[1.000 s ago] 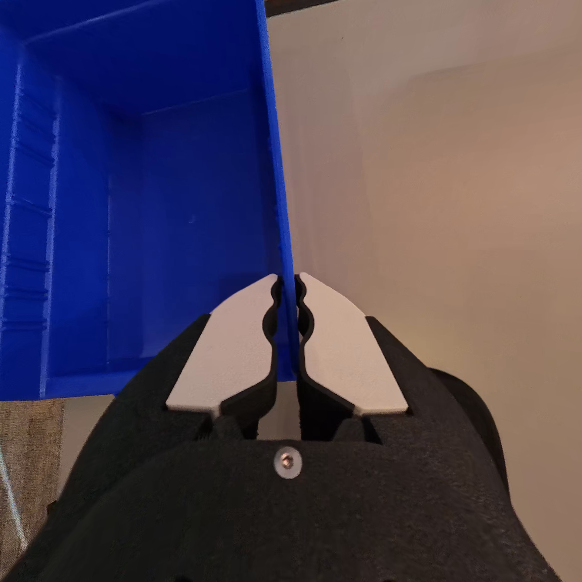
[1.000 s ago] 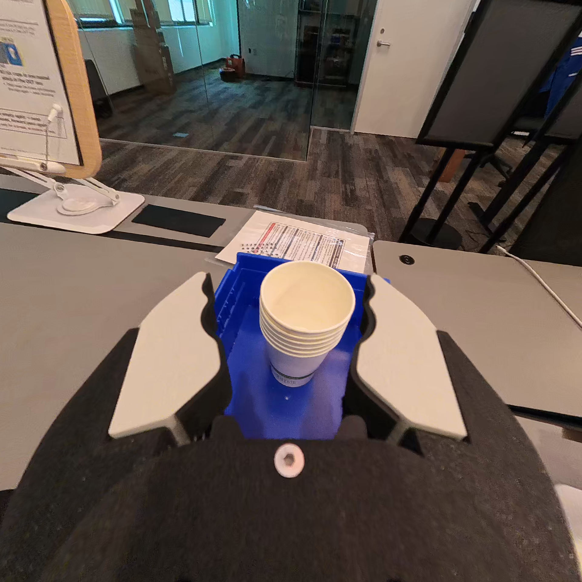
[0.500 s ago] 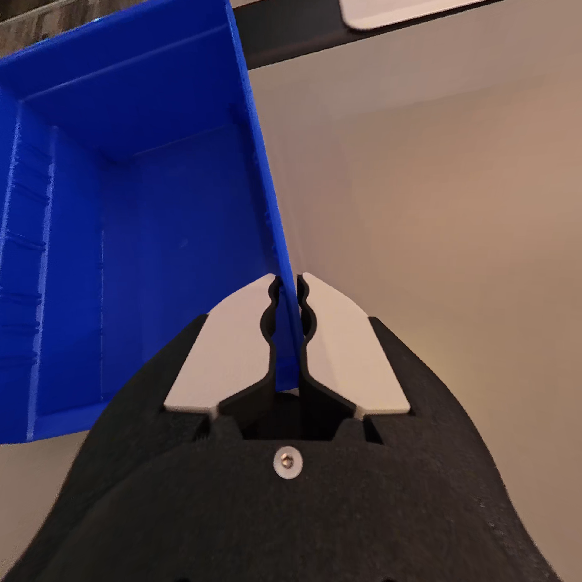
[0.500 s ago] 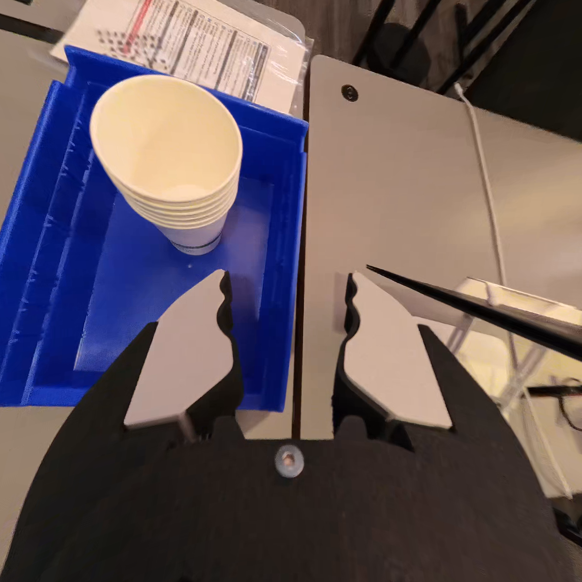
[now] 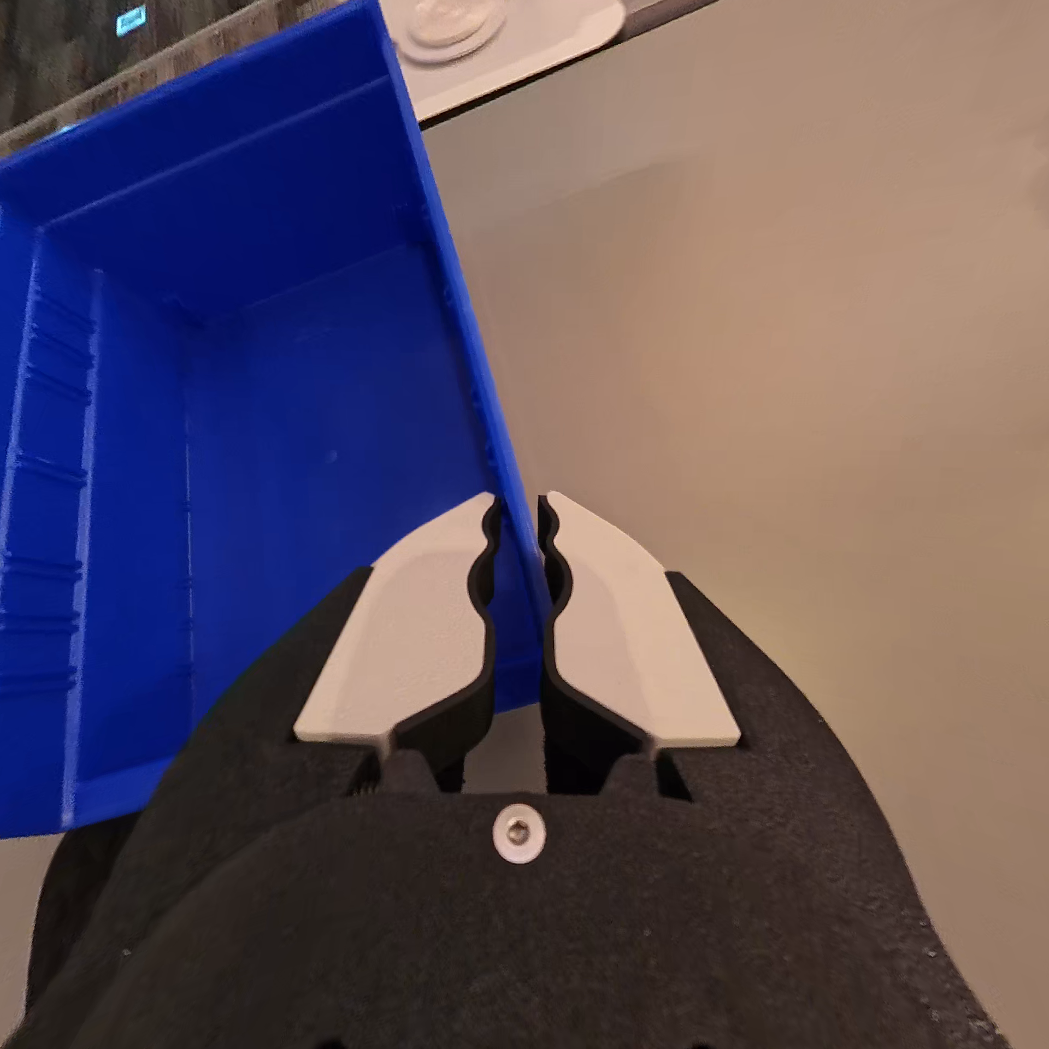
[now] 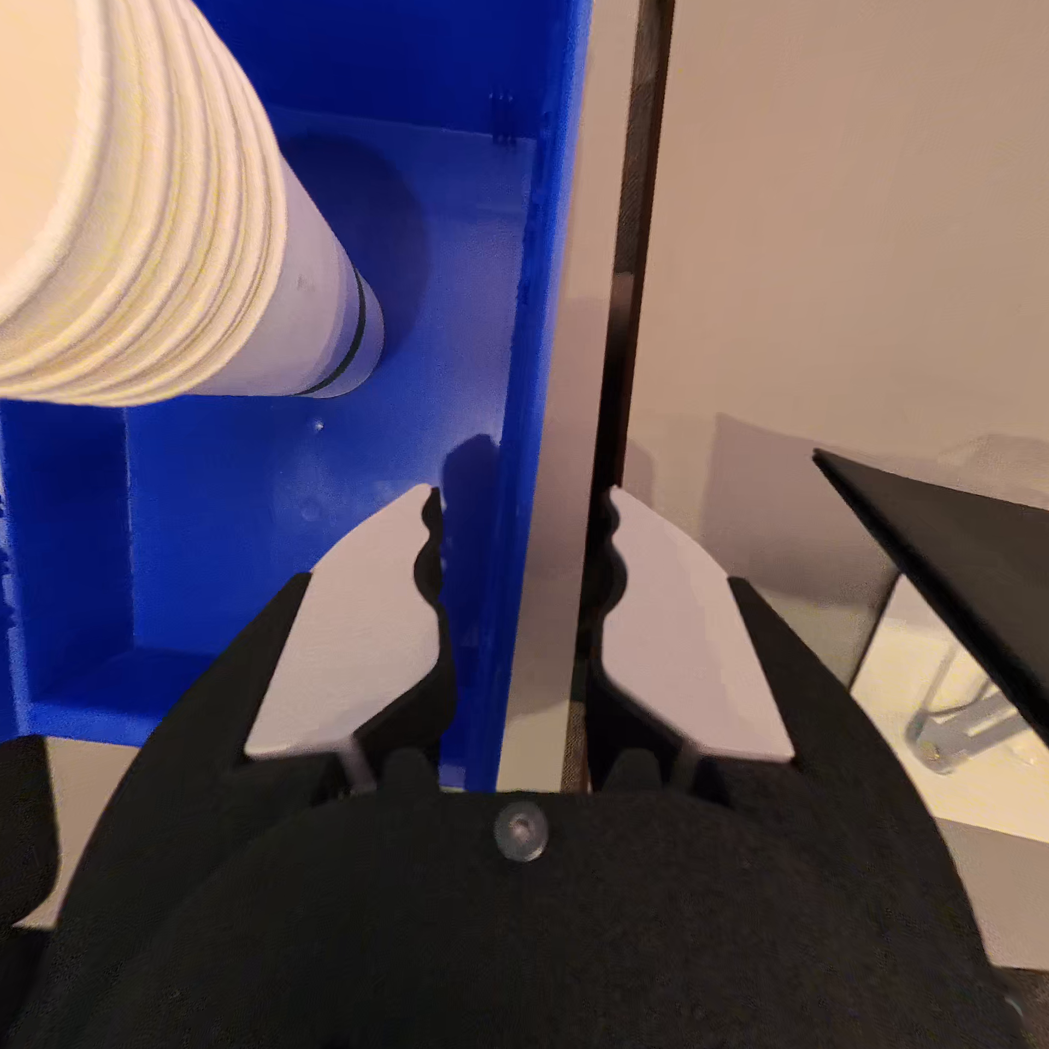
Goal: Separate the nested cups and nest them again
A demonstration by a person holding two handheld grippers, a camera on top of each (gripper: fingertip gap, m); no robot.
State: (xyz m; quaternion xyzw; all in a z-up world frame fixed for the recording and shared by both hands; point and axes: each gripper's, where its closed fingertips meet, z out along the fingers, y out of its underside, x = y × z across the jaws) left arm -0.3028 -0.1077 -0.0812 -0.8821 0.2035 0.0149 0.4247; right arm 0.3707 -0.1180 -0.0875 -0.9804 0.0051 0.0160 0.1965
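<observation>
The left gripper [image 5: 519, 545] pinches the right wall of an empty blue bin [image 5: 255, 397], while the right gripper [image 6: 519, 545] straddles, spread, the wall of another blue bin [image 6: 533, 284] holding the nested cups [image 6: 170, 227] (no legible print).

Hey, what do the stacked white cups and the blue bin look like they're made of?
The stacked white cups look like matte paper: thin rolled rims layered one over another, no shine. The blue bin looks like moulded plastic with a slight sheen: thin rigid walls, ribs moulded into its side, uniform colour.
</observation>
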